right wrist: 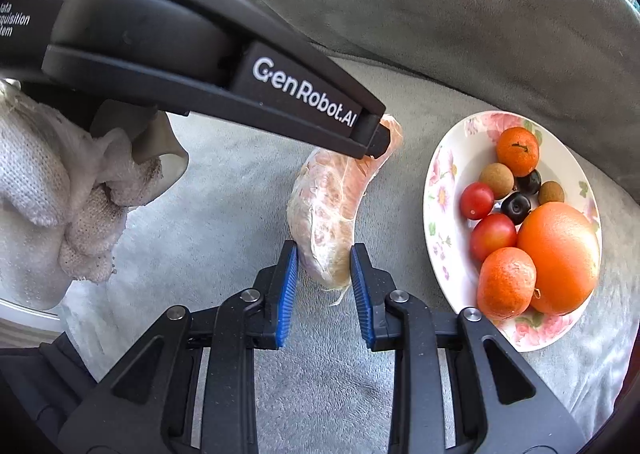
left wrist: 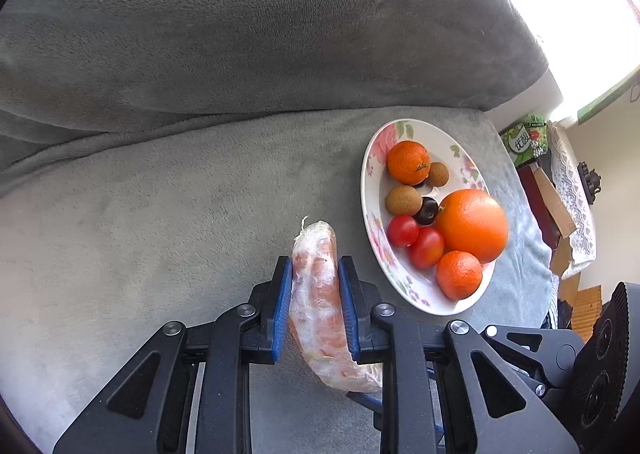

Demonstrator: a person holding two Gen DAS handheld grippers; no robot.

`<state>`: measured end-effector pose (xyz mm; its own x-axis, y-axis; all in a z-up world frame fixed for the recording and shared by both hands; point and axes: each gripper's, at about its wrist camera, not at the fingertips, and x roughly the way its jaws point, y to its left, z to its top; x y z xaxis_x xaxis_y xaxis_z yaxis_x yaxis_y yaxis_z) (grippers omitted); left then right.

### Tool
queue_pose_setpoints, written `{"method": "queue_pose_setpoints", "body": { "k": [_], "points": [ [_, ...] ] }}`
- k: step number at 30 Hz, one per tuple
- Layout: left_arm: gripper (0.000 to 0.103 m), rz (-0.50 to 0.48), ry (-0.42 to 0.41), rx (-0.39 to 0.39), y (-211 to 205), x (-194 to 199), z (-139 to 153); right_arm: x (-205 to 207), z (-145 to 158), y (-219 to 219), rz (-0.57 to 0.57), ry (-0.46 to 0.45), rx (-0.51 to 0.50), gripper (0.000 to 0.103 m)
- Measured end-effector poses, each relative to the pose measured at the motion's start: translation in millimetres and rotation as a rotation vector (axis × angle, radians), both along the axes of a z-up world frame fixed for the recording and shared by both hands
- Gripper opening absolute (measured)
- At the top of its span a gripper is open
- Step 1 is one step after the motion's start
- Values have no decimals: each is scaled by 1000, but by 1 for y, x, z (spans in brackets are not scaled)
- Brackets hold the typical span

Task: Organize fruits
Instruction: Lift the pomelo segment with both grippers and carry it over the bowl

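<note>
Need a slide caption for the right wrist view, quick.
Both grippers, right and left, clamp one pomelo segment beside the fruit plate.

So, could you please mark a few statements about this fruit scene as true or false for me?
1. Both grippers hold the same pomelo wedge. True: the left gripper and right gripper clamp opposite ends.
2. The plate is empty. False: it holds oranges, tomatoes and small brown and dark fruits.
3. The plate rests on a grey blanket. True.
4. The big orange lies off the plate. False: it sits on the plate.
5. The gloved hand holds a tomato. False: it grips the left gripper's handle.
</note>
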<state>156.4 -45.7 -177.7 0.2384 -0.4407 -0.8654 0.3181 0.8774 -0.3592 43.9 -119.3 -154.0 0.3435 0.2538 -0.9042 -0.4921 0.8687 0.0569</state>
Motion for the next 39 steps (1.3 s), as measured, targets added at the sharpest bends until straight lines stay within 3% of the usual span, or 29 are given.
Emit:
{"method": "queue_pose_setpoints", "body": {
  "k": [15,27,39],
  "points": [
    [21,14,-54,-18,-22,-3,34,-1,42,-42,-14,-55,21,27],
    [21,-52,-65,-29,-70,1,44,-16,63,-91,-84,-67,36,27],
    [21,-116,-68,-17,-107,17,47,-5,76,-115,-161,-57,67,27]
  ]
}}
